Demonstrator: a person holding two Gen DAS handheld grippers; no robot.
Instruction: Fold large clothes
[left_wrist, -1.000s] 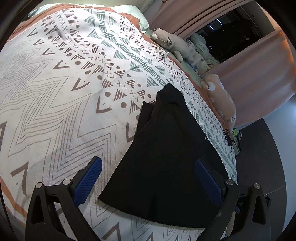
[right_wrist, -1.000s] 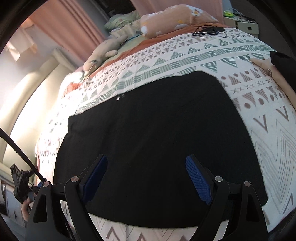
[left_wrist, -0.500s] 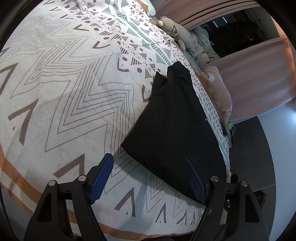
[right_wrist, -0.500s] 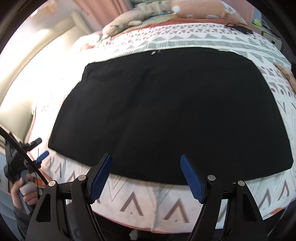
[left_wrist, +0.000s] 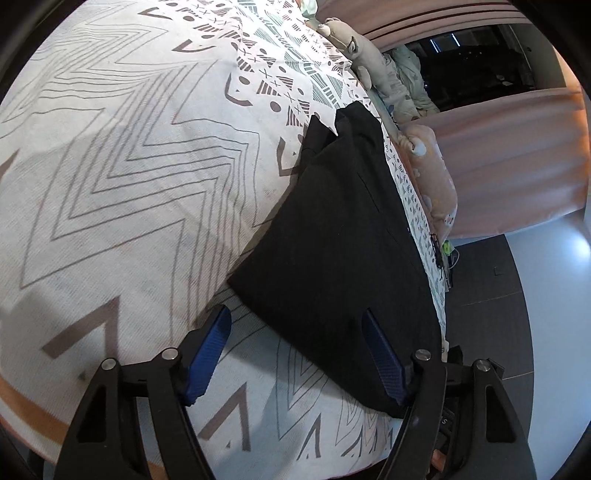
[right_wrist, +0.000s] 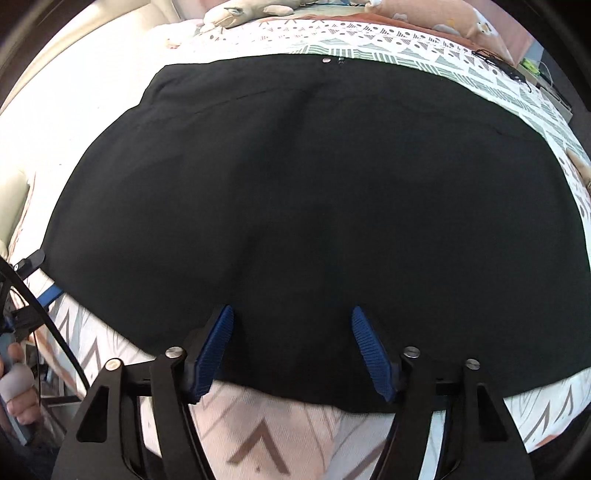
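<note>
On the bed (left_wrist: 110, 177), over its patterned cover, a black garment (right_wrist: 314, 192) lies spread flat and nearly smooth near the front edge; the waist, marked by a small metal button (right_wrist: 325, 60), is at the far side, toward the plush toys (left_wrist: 432, 173) along the bed's far edge. In the left wrist view the same garment (left_wrist: 343, 251) runs away from the camera, its near corner between the blue pads.

Left tongs (left_wrist: 295, 350): jaws partly open and just been closing, set astride the near corner of the garment; the right-hand pad overlaps the cloth, the other lies over bare cover. No pinch is visible.

Right tongs (right_wrist: 291, 347): jaws partly open and just been closing, poised over the near hem, with cloth between the pads but not yet gripped, as far as can be seen.

Progress, as judged: the garment appears laid out, perhaps already doubled once lengthwise, though the layers cannot be told apart. The present step seems to be taking hold of the near edge at two points. Lifting that edge, carrying it over toward the waist, and any further fold remain to be done.
</note>
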